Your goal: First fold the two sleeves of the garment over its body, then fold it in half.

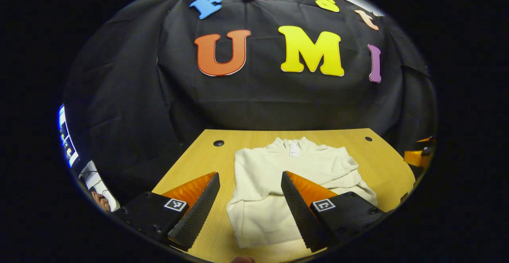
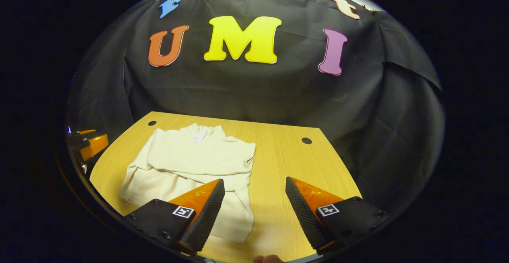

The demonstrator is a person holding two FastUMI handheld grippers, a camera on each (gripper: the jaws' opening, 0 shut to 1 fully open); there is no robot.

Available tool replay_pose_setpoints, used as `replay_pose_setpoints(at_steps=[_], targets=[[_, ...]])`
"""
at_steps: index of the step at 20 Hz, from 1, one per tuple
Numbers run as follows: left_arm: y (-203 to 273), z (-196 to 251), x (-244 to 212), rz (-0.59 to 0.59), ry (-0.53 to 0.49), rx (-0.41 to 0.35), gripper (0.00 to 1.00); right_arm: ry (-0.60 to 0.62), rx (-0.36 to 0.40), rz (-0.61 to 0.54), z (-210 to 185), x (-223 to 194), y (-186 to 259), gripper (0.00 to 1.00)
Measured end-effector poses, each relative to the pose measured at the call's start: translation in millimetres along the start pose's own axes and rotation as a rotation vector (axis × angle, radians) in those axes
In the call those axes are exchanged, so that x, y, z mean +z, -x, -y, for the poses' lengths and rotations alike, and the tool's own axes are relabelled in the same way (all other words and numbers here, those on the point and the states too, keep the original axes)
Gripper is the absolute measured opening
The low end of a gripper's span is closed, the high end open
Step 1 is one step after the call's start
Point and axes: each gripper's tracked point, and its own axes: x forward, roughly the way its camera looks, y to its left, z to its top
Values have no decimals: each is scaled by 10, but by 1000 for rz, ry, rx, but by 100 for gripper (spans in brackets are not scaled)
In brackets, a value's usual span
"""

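Observation:
A cream garment [image 1: 286,179] lies flat on the wooden table [image 1: 191,163], collar at the far side, with both sleeves folded across its body. In the left gripper view my left gripper [image 1: 250,179] hovers open above the garment's near left part, nothing between its fingers. From the right gripper view the same garment [image 2: 191,159] lies left of centre on the table [image 2: 294,155]. My right gripper [image 2: 254,185] is open over the garment's right edge and bare wood. The other gripper [image 2: 89,144] shows at the far left edge of that view, and the right one [image 1: 417,153] at the far right edge of the left gripper view.
Round cable holes sit near the table's far corners [image 1: 218,143] [image 1: 368,138] [image 2: 306,140]. Black cloth closes off the back and sides of the booth. A bright screen [image 1: 65,136] and a hand [image 1: 101,201] appear at the far left of the left gripper view.

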Motion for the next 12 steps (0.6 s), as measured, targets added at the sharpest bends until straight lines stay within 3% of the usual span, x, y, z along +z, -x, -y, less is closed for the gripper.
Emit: replay_pose_setpoints(at_steps=[3, 8, 12], targets=[[-90, -46, -122, -11, 28, 0, 99, 5, -10, -96, -78, -281, -174, 95], [-236, -257, -988, -324, 164, 57, 99, -38, -10, -319, -244, -1003, -351, 95], [-200, -388, -1591, -522, 198, 71, 99, -66, -4, -473, -325, -1484, -423, 94]])
